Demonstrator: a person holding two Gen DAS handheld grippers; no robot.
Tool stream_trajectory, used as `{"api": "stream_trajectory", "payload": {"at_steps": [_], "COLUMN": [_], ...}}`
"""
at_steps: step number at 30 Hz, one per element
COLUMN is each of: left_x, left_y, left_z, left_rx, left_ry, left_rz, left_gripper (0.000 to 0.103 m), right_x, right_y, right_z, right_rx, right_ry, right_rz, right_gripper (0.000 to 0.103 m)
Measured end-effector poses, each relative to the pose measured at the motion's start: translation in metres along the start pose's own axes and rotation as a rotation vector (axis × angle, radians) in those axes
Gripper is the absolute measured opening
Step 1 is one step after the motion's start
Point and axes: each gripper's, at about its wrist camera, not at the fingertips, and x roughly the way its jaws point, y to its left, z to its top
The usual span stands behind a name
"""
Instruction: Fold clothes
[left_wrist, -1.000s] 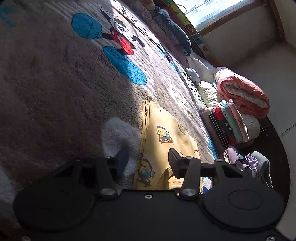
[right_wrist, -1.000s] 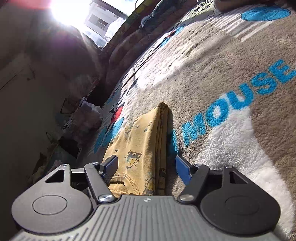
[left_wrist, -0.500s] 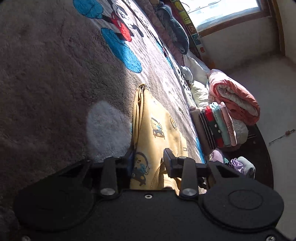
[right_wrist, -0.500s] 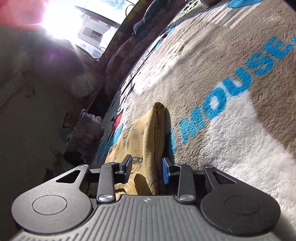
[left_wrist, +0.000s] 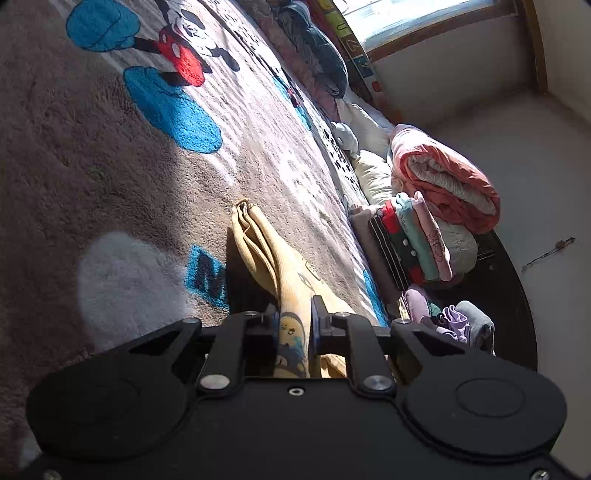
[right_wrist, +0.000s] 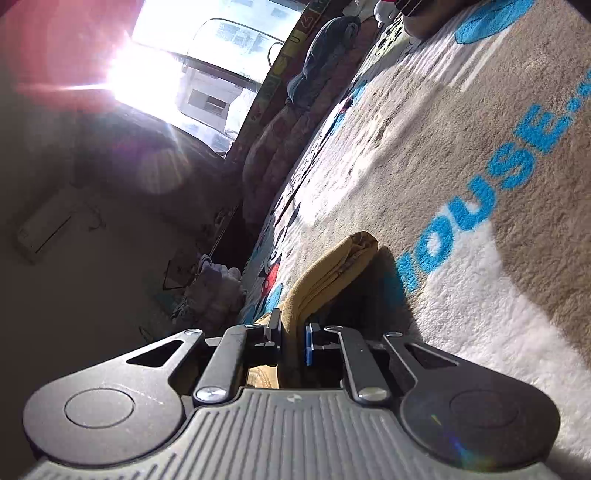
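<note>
Two grippers are clamped on the same yellow garment (left_wrist: 258, 236). Your left gripper (left_wrist: 293, 325) has its jaws pinched on a printed fold of the cloth, and the folded edge runs straight ahead of the fingers, lifted a little above the blanket (left_wrist: 92, 166), with a dark shadow just to its left. Your right gripper (right_wrist: 293, 341) grips the garment (right_wrist: 332, 266) too, jaws closed tight on a thick bunch of layers; the folded end points forward and up from the fingertips, casting its shadow on the blue letters (right_wrist: 480, 206) to the right.

To the right of your left gripper, past the blanket's edge, a stack of folded clothes (left_wrist: 410, 240) stands on edge, leaning against a rolled pink quilt (left_wrist: 443, 181). Nearer, also to the right, small purple and grey pieces (left_wrist: 458, 319) lie loose on a dark round surface (left_wrist: 513, 295); you cannot tell whether that is a tray or a table.

Ahead of your right gripper and to the left, a window (right_wrist: 207, 66) glares brightly.
</note>
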Motion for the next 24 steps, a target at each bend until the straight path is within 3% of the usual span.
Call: {"api": "stream_trajectory", "payload": {"at_steps": [9, 13, 24], "left_x": [0.083, 0.133, 0.29], "left_y": [-0.08, -0.121, -0.285], "left_z": [0.044, 0.073, 0.162], "left_rx": [0.11, 0.177, 0.336], "left_ry": [0.06, 0.075, 0.089], "left_rz": [-0.157, -0.242, -0.487], "left_gripper": [0.013, 0.013, 0.013], "right_x": [-0.046, -0.061, -0.084], "right_y": [0.01, 0.017, 0.045], "right_z": [0.097, 0.164, 0.373], "right_rx": [-0.045, -0.105, -0.315], "right_ry": [-0.18, -0.263, -0.517], "right_rz": [0.04, 0.048, 0.023], "right_gripper": [0.013, 0.013, 0.013]}}
